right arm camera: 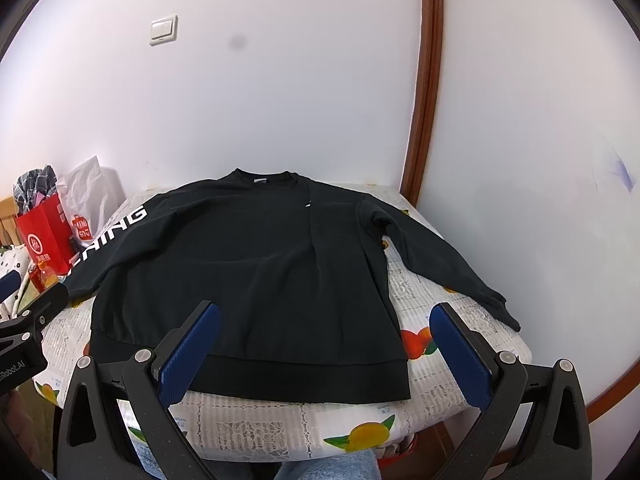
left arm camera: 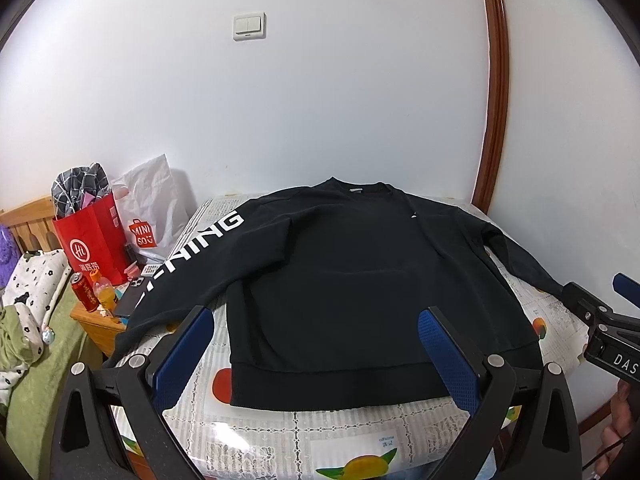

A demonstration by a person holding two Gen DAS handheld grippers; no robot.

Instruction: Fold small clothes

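Against a white wall, a fruit-print table point(left arm camera: 256, 436) holds a black sweatshirt point(left arm camera: 340, 272) spread flat. Only the left view shows the drink can point(left arm camera: 84, 291). Left gripper point(left arm camera: 316, 354) and right gripper point(right arm camera: 326, 352) hover wide-jawed, empty, over its hem.

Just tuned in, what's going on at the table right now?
A black sweatshirt lies flat and unfolded on the table, both sleeves spread out. A person holds the left gripper and right gripper above the hem, both open and empty. No fold has been made yet.
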